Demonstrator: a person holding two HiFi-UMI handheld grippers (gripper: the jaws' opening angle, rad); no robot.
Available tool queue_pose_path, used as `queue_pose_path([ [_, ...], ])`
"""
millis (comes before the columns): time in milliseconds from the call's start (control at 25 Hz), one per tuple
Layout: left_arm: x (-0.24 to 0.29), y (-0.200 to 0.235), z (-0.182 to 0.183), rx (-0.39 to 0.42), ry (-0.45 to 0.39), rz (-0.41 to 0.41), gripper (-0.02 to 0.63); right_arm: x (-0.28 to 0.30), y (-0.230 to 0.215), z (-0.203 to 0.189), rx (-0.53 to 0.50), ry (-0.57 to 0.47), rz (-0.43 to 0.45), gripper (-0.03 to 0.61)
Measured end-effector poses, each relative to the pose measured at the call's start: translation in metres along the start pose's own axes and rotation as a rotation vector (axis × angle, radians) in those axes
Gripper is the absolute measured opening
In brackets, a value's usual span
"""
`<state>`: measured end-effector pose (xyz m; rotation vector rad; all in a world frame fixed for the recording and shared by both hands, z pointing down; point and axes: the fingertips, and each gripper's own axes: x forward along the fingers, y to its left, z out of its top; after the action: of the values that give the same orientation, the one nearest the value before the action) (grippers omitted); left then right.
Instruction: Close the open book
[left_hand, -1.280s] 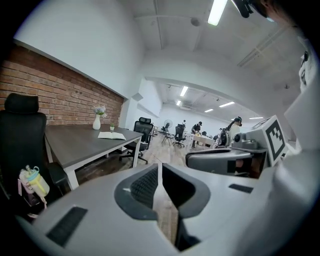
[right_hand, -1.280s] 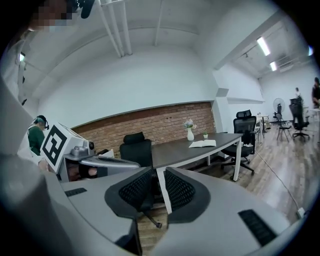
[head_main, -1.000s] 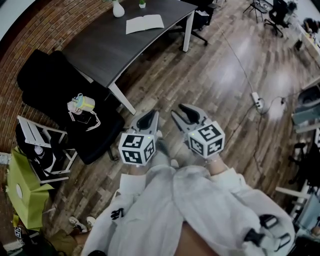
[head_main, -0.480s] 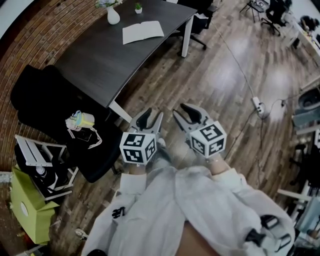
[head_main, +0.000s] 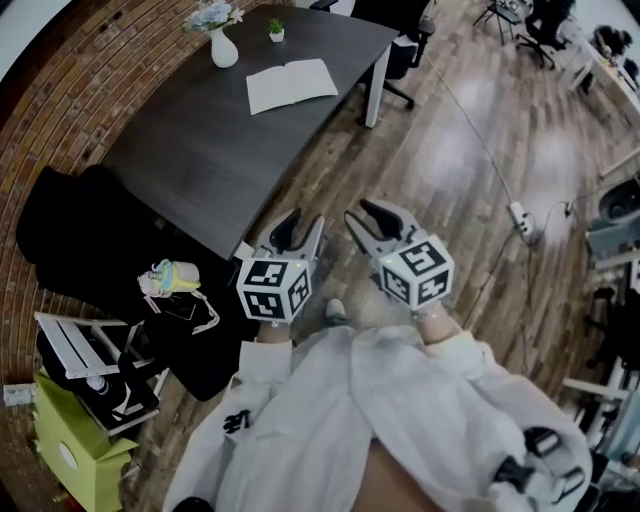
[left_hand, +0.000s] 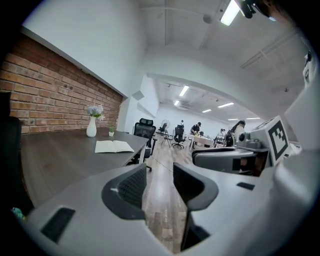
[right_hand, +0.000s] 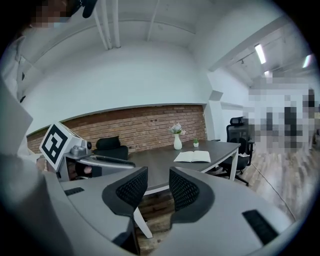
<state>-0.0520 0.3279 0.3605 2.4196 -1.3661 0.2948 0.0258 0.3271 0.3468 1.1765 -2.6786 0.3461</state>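
The open book (head_main: 291, 85) lies flat, pages up, at the far end of the dark table (head_main: 200, 150); it also shows in the left gripper view as the book (left_hand: 114, 146) and in the right gripper view as the book (right_hand: 192, 156). Both grippers hang over the wood floor just short of the table's near corner, far from the book. My left gripper (head_main: 300, 232) (left_hand: 159, 176) has just opened its jaws and holds nothing. My right gripper (head_main: 362, 222) (right_hand: 157, 187) is open beside it, also with nothing between its jaws.
A white vase of flowers (head_main: 222, 45) and a small potted plant (head_main: 276, 32) stand behind the book. Left of the table sit a black chair with a pale bag (head_main: 170, 278), a white rack (head_main: 95, 355) and a green box (head_main: 75, 450). A power strip (head_main: 520, 218) lies on the floor.
The left gripper's jaws, together a second ago, now stand apart. Both grippers and the person have moved toward the table; the book sits lower in the head view.
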Motion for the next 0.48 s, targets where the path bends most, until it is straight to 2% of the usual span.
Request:
queue_pose_path([
  [240,0.023,0.034,0.014,0.012,0.008,-0.031,0.149,0.039,-0.013,0.01,0.005,0.002,-0.037,0.112],
  [480,0.032,0.055,0.004,-0.007,0.039,-0.052,0.149,0.064,-0.015,0.0,0.024,0.034,-0.042,0.112],
])
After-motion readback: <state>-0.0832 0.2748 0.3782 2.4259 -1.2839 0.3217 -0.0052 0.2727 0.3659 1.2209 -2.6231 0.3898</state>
